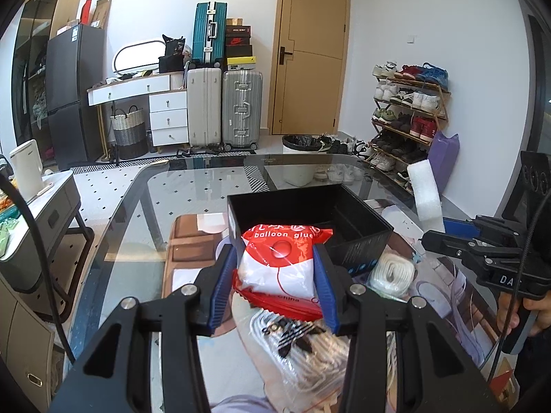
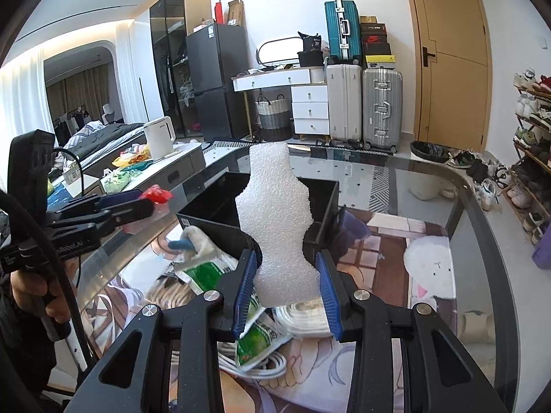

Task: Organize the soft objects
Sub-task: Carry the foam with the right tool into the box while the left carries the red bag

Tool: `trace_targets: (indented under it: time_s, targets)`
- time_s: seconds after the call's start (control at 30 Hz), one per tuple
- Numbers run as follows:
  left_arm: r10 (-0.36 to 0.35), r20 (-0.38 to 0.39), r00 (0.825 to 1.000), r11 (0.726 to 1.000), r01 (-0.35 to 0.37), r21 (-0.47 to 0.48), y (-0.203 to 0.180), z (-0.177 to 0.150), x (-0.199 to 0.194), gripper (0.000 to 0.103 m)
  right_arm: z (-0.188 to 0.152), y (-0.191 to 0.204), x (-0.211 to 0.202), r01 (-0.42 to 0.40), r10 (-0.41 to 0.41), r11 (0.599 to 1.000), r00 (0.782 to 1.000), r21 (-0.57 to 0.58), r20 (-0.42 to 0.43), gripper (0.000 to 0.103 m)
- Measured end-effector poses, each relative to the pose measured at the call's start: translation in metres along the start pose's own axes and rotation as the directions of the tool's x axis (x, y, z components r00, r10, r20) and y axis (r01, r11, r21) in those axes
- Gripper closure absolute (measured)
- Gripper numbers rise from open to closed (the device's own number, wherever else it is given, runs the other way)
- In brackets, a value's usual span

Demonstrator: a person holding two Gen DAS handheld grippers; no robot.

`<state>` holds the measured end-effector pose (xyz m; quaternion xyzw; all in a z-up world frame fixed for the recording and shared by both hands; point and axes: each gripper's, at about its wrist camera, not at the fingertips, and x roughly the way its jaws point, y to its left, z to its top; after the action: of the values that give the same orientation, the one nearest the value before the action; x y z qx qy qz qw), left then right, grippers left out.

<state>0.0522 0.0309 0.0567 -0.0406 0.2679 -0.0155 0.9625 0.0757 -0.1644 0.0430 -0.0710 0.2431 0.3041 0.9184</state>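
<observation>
The glass table [image 1: 144, 206] carries everything, and the black box [image 1: 358, 234] near its middle serves as the landmark. The box is open-topped with matte black walls and an inner divider towards its right side, and a blue pattern on its right outer corner.

Above the box's near side, the white foam piece [image 2: 279, 220] stands upright between the fingers of the right gripper [image 2: 287, 285]. It is the tallest of the soft things: a pebbly, bead-textured slab with a wavy outline, wide in the middle and narrower at top and waist. The blue pads [image 2: 245, 285] press on its lower part from both sides, closed to the foam's width.

Just before the box's near wall, the left gripper [image 1: 275, 275] grips the balloon glue packet [image 1: 284, 268], a puffy red and white plastic bag printed "balloon glue", with a round red disc at its centre and a crimped red bottom edge. The pads are squeezed in at its two flanks, so the bag bulges between them; its top edge overlaps the box's front wall.

In front of the box, below the packet, lies a clear bag with a black trefoil logo [image 1: 296, 340] holding pale cord-like contents. To the box's right front sits a coil of white rope [image 1: 394, 272]. A green and white pouch [image 2: 203, 272] lies crumpled to the box's left front.
</observation>
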Motion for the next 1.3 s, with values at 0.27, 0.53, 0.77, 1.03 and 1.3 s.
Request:
trace_targets:
  time_s: [0.27,0.53,0.77,1.03,1.3]
  targets:
    - [0.011,-0.012,1.0,1.0,-0.011,0.003,-0.007,0.009,0.015,0.06,0.015,0.004,0.011,-0.017,0.017,1.0,1.0,-0.02,0.0,0.066]
    - [0.021,-0.019,1.0,1.0,-0.02,0.007,-0.012,0.018,0.031,0.06,0.031,0.0,0.025,-0.027,0.026,0.999,1.0,-0.024,-0.008,0.066]
    - [0.032,-0.033,0.999,0.999,-0.032,0.009,-0.013,0.024,0.047,0.06,0.04,-0.003,0.041,-0.028,0.027,0.999,0.999,-0.034,-0.029,0.066]
    - [0.046,-0.055,0.997,0.999,-0.044,0.027,-0.012,0.029,0.063,0.06,0.048,-0.002,0.065,-0.037,0.035,0.998,0.998,-0.047,-0.055,0.067]
    - [0.046,-0.074,0.996,0.999,-0.044,0.026,-0.013,0.034,0.078,0.06,0.052,0.0,0.084,-0.036,0.03,0.997,0.996,-0.067,-0.085,0.067]
